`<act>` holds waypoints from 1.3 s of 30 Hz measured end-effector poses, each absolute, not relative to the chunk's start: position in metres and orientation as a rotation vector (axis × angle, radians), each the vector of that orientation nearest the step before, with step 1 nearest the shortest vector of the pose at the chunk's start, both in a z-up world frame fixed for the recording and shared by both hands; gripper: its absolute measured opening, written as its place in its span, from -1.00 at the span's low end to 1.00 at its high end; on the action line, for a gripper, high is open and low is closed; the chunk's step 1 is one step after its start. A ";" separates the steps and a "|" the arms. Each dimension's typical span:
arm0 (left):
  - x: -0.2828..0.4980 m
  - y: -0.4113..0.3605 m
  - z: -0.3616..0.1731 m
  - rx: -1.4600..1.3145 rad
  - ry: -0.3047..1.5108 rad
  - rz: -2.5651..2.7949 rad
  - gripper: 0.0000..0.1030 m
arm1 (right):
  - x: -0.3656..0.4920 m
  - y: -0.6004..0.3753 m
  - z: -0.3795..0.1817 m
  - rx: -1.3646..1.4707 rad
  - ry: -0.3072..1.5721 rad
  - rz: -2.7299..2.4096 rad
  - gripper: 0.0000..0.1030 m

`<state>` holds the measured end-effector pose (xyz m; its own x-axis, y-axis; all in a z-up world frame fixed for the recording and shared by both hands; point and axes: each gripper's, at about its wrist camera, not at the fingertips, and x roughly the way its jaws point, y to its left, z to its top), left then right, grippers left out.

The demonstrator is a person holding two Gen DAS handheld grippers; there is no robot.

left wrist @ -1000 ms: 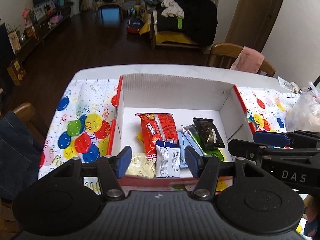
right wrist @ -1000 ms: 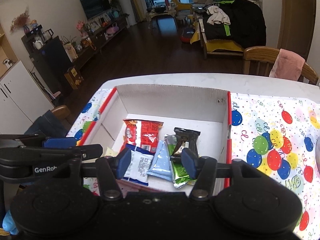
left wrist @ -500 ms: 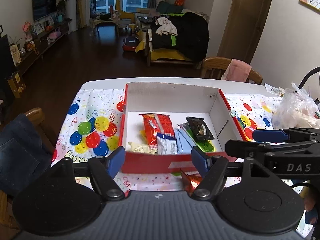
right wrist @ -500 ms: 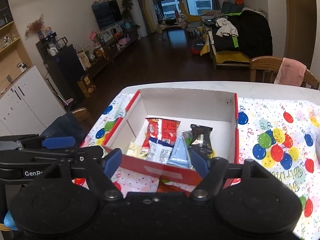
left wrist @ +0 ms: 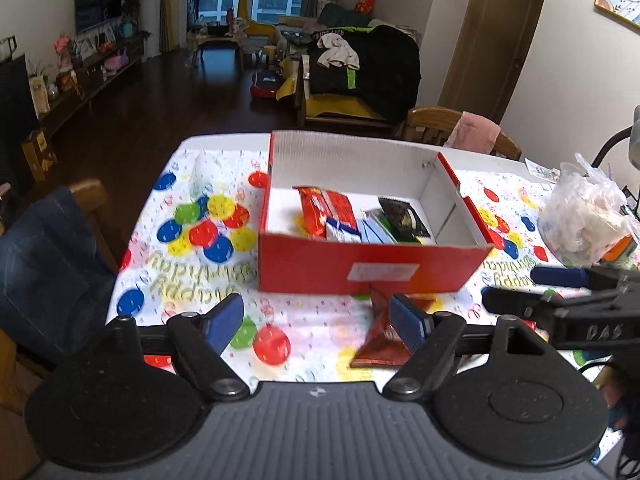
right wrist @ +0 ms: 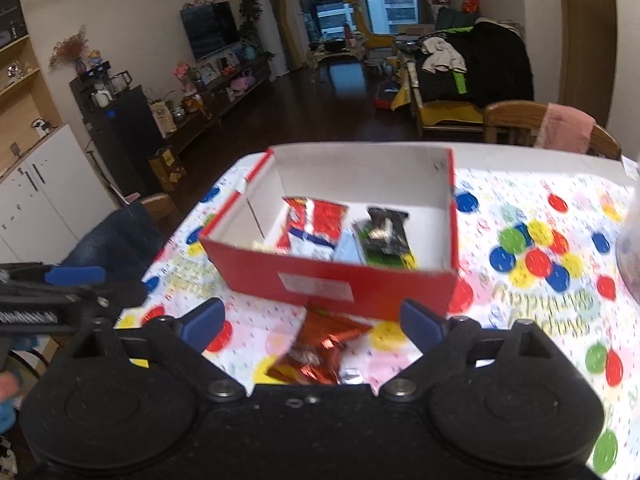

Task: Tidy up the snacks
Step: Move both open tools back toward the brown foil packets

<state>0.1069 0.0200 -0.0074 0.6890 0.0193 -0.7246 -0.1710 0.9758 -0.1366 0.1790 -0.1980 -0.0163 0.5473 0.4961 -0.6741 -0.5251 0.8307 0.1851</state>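
Here the red snack packet (right wrist: 320, 350) lies lengthwise toward the red box (right wrist: 332, 286).

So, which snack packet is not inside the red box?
The shiny red-brown packet on the tablecloth, in front of the red box. All other packets lie inside.

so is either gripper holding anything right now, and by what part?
Nothing. The left gripper and right gripper are open, jaws just widened; the foil snack packet lies loose on the table.

Black hand-held gripper (left wrist: 316, 322) w/ blue pads (left wrist: 222, 322), silver screws, "DAS" on other one
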 end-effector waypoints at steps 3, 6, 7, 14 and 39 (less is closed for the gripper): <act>0.099 0.019 -0.016 -0.214 0.821 0.102 0.59 | 0.172 -0.206 -0.036 -0.036 0.824 0.575 0.88; 0.091 0.019 -0.028 -0.213 0.850 0.100 0.60 | 0.168 -0.216 -0.053 -0.027 0.859 0.534 0.88; 0.089 0.019 -0.032 -0.207 0.861 0.102 0.60 | 0.166 -0.219 -0.058 -0.031 0.862 0.521 0.88; 0.076 0.023 -0.055 -0.192 0.908 0.105 0.60 | 0.167 -0.233 -0.088 -0.057 0.887 0.439 0.91; 0.049 0.035 -0.127 -0.248 1.125 0.049 0.59 | 0.206 -0.234 -0.144 -0.097 0.995 0.420 0.55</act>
<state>0.0487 0.0345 -0.1266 0.4332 -0.0859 -0.8972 -0.1636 0.9714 -0.1720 0.2062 -0.2337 -0.1441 0.4715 0.2981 -0.8300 -0.3860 0.9160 0.1097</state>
